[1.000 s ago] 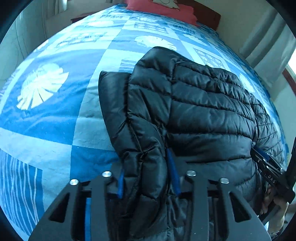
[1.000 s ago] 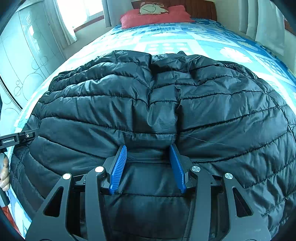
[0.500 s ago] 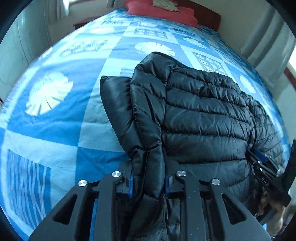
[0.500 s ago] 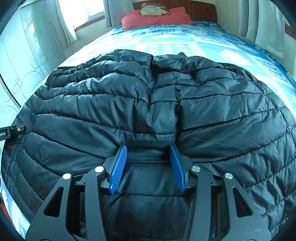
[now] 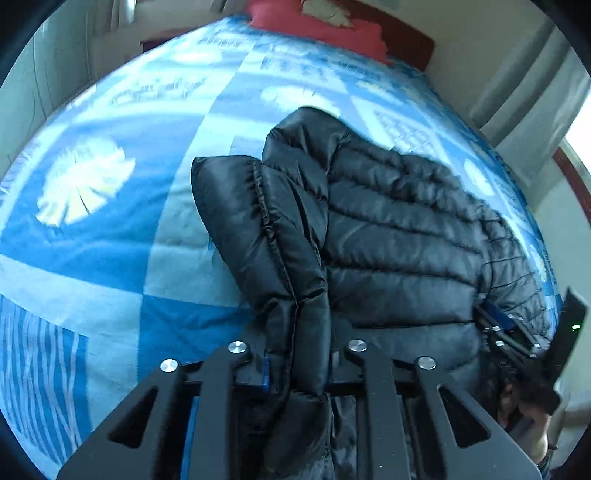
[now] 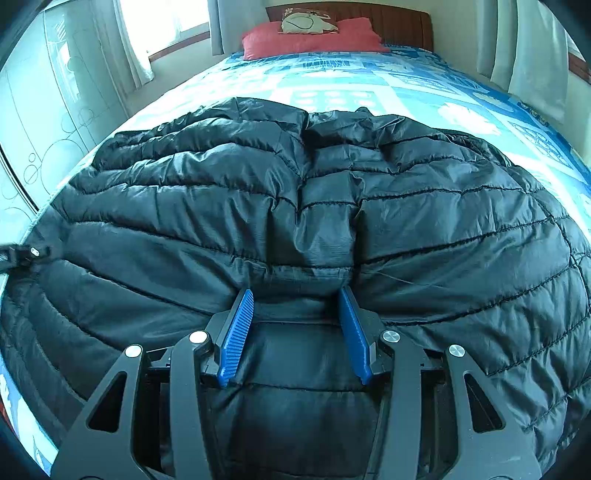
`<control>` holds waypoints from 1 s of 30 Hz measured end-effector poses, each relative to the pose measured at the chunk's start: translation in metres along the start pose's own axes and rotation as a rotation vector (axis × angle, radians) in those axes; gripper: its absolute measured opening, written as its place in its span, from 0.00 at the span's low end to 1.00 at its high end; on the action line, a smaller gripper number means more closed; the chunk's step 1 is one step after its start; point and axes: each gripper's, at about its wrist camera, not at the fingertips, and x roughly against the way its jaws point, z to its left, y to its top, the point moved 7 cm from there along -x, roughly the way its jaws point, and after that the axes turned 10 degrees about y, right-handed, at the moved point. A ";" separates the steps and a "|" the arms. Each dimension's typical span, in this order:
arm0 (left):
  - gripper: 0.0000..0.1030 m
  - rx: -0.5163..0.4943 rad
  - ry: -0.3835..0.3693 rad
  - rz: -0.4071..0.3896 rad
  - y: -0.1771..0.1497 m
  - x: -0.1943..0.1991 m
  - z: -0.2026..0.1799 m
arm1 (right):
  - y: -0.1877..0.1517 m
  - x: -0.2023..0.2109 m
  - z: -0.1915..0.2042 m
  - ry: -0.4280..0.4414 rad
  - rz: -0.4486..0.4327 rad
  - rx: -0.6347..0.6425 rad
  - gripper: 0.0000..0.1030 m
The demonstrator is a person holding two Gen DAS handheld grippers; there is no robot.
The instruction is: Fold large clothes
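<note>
Black jacket [image 5: 388, 236] lies on the bed [image 5: 110, 240]. At its left edge the left gripper [image 5: 297, 363], wide a second ago, has now pinched shut on the bunched sleeve, so a fold can begin. Further right, the right gripper [image 6: 295, 328] stays half-open, straddling the hem without gripping.

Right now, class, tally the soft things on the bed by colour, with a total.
Black: 1, the puffer jacket
Red: 1, the pillow
Cream: 1, the small cushion lying on the red pillow
Blue patterned: 1, the bedspread
Total: 4
</note>
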 end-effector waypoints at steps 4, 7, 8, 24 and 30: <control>0.16 0.008 -0.023 -0.062 0.015 0.037 -0.014 | 0.001 0.000 0.002 -0.016 0.000 0.008 0.46; 0.16 -0.039 0.020 -0.094 0.021 0.054 -0.031 | 0.005 0.006 0.002 -0.013 -0.004 0.006 0.46; 0.16 -0.053 0.034 -0.103 0.022 0.062 -0.038 | 0.006 0.011 0.001 -0.006 -0.003 0.002 0.45; 0.16 -0.317 0.123 -0.222 0.031 0.107 -0.223 | -0.015 0.139 -0.116 -0.132 -0.138 -0.120 0.54; 0.17 -0.445 0.102 -0.211 0.010 0.086 -0.322 | -0.042 0.173 -0.172 -0.218 -0.172 -0.204 0.55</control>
